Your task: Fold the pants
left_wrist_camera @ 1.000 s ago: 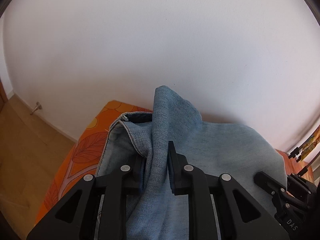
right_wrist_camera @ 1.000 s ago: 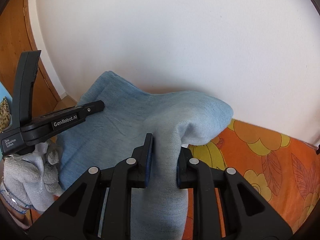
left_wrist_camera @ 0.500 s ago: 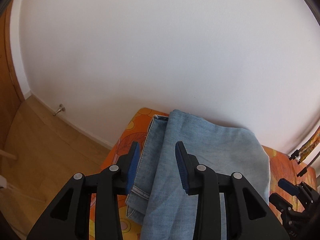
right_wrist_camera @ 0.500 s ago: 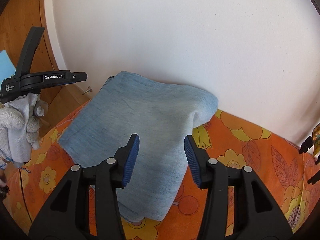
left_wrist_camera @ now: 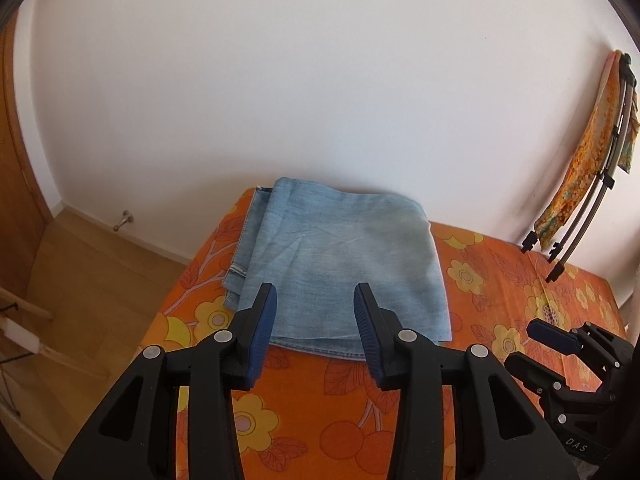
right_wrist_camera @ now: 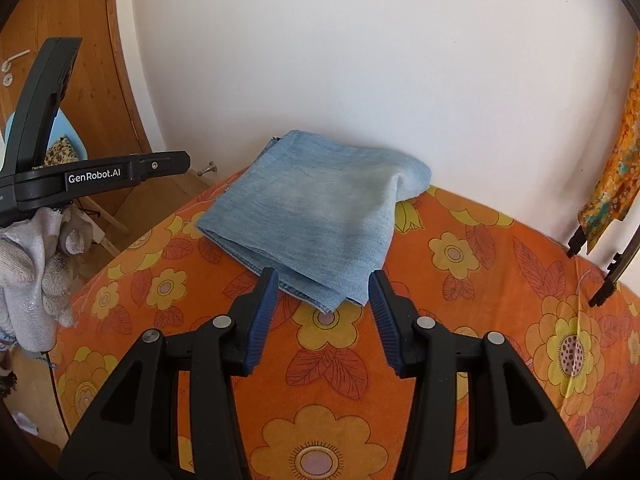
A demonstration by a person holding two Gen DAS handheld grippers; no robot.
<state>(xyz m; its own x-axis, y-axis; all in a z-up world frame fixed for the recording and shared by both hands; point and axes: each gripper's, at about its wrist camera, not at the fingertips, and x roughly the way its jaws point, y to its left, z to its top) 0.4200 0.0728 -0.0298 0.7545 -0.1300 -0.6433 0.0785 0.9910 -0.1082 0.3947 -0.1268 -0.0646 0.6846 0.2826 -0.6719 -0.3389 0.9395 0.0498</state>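
Pants (left_wrist_camera: 344, 264) folded on bedspread (left_wrist_camera: 500, 280); both grippers wide, empty; left gripper (right_wrist_camera: 176, 162) labelled "GenRobot.AI".

Your two views share a plain white wall (left_wrist_camera: 320, 80) filling the upper half of each frame, evenly lit by daylight. Below it lies the bed cover (left_wrist_camera: 500, 280), orange with yellow flowers and red-brown leaves, across the lower centre and right. At left you see the wooden floor (left_wrist_camera: 88, 280) and a metal door stop (left_wrist_camera: 123, 220) beside the skirting. A wooden door (right_wrist_camera: 60, 20) with its handle occupies your right view's upper left. At far right, a rack (left_wrist_camera: 592, 200) draped with orange patterned fabric leans against the wall.
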